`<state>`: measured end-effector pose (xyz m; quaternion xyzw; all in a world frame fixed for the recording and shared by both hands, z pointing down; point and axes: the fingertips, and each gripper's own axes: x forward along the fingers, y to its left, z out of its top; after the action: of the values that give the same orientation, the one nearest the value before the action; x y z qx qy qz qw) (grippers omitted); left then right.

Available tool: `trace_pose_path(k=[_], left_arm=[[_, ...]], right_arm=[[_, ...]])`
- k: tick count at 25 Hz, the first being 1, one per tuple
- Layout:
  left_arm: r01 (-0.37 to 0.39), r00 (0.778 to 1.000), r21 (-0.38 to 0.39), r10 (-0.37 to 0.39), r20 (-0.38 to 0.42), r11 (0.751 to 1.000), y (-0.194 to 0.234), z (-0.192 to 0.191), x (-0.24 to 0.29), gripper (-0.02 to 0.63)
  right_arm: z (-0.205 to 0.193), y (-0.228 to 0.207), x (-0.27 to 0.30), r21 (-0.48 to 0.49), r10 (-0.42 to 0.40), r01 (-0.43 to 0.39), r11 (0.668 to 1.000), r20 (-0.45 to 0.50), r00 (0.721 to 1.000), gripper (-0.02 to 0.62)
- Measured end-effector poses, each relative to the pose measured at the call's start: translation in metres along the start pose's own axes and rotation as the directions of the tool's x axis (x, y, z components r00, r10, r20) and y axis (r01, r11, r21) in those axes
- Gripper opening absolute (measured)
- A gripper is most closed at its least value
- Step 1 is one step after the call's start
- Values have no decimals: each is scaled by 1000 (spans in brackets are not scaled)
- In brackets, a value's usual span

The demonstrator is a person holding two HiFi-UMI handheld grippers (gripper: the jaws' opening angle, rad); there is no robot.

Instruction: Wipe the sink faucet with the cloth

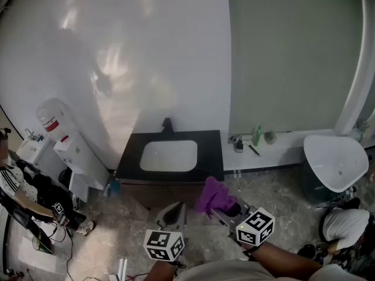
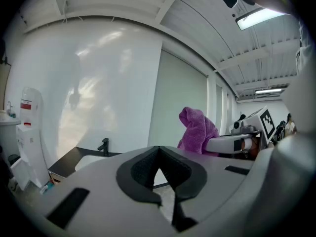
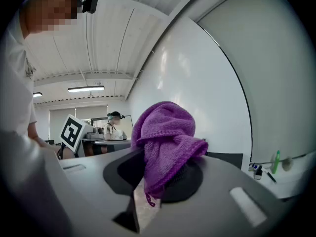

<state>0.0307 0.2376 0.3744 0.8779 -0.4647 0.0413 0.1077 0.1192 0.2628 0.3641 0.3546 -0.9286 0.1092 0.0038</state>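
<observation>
A black faucet [image 1: 167, 124] stands at the back of a white sink basin [image 1: 168, 156] set in a black counter [image 1: 208, 158]; the faucet [image 2: 103, 145] also shows small in the left gripper view. My right gripper [image 1: 220, 206] is shut on a purple cloth [image 1: 213, 195], held in front of the counter's right corner. The cloth [image 3: 165, 142] bulges up between its jaws. My left gripper [image 1: 171, 213] is shut, with nothing in it, just in front of the cabinet. From the left gripper view the cloth [image 2: 196, 131] hangs to the right.
A water dispenser [image 1: 61, 138] stands left of the counter. A ledge along the wall to the right carries a green bottle [image 1: 256, 135] and small items. A white pedestal basin [image 1: 334, 161] sits at the far right. A person sits at the lower left.
</observation>
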Motion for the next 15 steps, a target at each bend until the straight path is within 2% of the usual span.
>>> trace_pose_path(k=[15], left_arm=[[5,1000,-8,-5,-9,1000,12,-1,2,6]], right_arm=[[-2,2,13,3,3,-3,1000,-4,1000,64]])
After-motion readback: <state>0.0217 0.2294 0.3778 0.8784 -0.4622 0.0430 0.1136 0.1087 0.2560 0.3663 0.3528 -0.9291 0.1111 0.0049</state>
